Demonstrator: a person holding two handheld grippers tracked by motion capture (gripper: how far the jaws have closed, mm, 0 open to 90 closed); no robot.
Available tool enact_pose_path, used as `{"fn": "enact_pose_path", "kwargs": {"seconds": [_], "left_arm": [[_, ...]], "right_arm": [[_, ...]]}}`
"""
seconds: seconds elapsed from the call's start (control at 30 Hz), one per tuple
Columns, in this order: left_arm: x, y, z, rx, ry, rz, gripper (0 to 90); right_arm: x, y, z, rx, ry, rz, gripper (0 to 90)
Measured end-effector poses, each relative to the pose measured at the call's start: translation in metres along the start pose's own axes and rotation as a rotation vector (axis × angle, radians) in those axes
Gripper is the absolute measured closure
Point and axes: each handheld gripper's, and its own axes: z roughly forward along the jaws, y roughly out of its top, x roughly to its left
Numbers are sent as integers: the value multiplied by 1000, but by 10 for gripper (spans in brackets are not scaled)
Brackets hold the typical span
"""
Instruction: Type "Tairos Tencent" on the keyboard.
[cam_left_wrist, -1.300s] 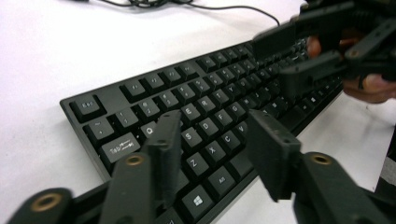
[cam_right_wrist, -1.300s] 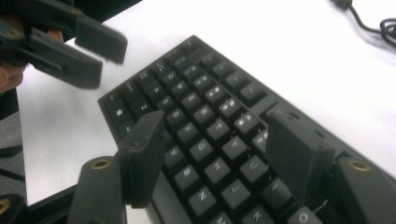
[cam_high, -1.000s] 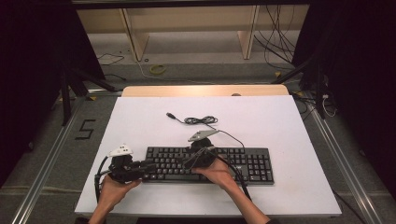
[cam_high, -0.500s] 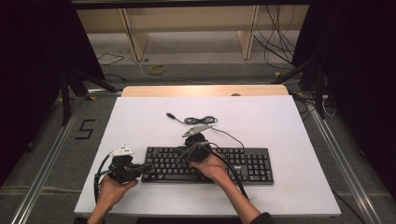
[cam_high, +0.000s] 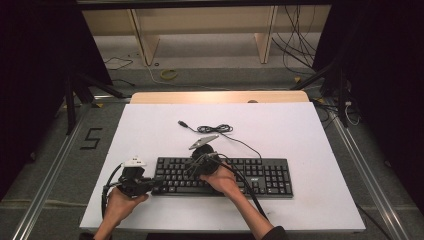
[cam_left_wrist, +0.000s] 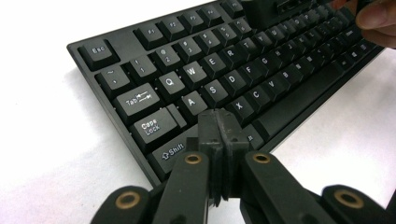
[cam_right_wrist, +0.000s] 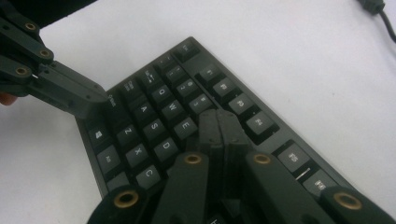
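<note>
Leftward along the one keyboard (cam_high: 222, 176) goes the right hand-held gripper (cam_high: 199, 162); both hand-held grippers, left (cam_high: 150, 184) included, have just closed, empty, on its keys.

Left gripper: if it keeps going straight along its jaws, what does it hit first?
Likely the keyboard: the shut left gripper points down at its left end, around the Z key by Shift. Whether the tips already touch is unclear.

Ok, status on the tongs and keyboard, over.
Both tongs shut, empty: left tongs at Shift, right tongs over the upper rows. Keyboard flat. Cable behind, clear.
</note>
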Motion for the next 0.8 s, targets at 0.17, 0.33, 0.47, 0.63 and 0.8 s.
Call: {"fn": "enact_pose_path", "kwargs": {"seconds": [0.17, 0.33, 0.47, 0.63, 0.8], "left_arm": [[2, 0, 1, 8, 9, -6, 891], [4, -1, 2, 17, 17, -11, 892], [4, -1, 3, 29, 24, -9, 891], [5, -2, 5, 35, 26, -11, 891], [6, -2, 6, 37, 27, -13, 891]], "right_arm": [[1, -1, 3, 13, 5, 1, 900], [2, -3, 6, 34, -1, -1, 900], [1, -5, 7, 42, -7, 1, 900], [0, -8, 8, 52, -15, 2, 900], [0, -9, 9, 48, -12, -3, 900]]}}
